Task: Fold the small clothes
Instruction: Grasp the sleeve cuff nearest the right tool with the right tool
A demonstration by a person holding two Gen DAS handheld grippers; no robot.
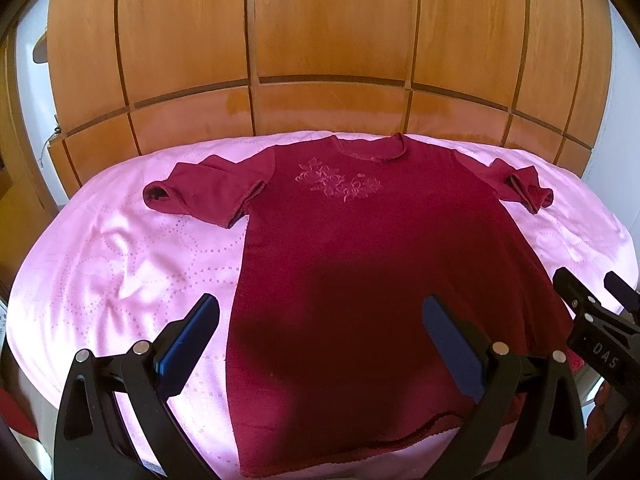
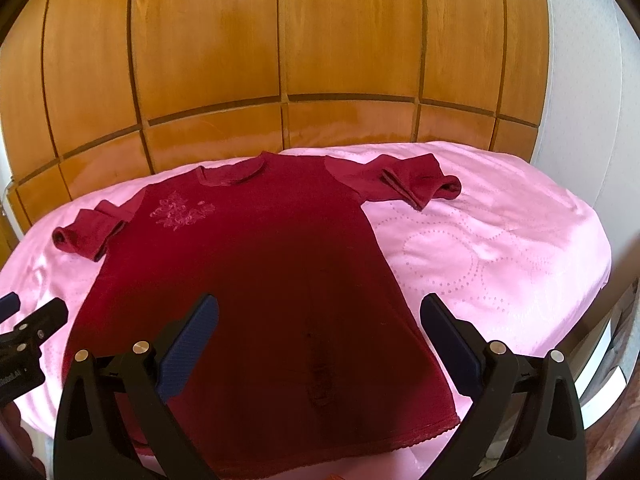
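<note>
A dark red short-sleeved top [image 1: 360,260] lies face up and spread flat on a bed under a pink quilted bedspread [image 1: 120,272]; the neckline [image 1: 370,148] points at the wooden wardrobe [image 1: 320,40] behind the bed, and the hem [image 1: 360,440] lies nearest both cameras. The fabric looks thin, light and limp, so I judge it will drape and sag from any pinch point, will not break, and may slide on the glossy spread. Embroidery [image 1: 340,184] sits just below the neckline. Both sleeves are rumpled, with cuffs turned over: one [image 1: 200,192] to the left of the neckline, the other [image 1: 520,188] to its right. Likely holds are a hem corner with the shoulder on the same side, or a sleeve end first so as to flatten it. The left gripper [image 1: 320,344] hangs above the hem's left part, jaws spread wide with nothing between them. The right gripper [image 2: 320,340] hangs above the hem's right part, jaws likewise spread and empty. Nothing rests on the top. The wardrobe stands close behind the neckline and could limit reach there. The two tools are near each other over the hem, so a crossing move risks a bump.
</note>
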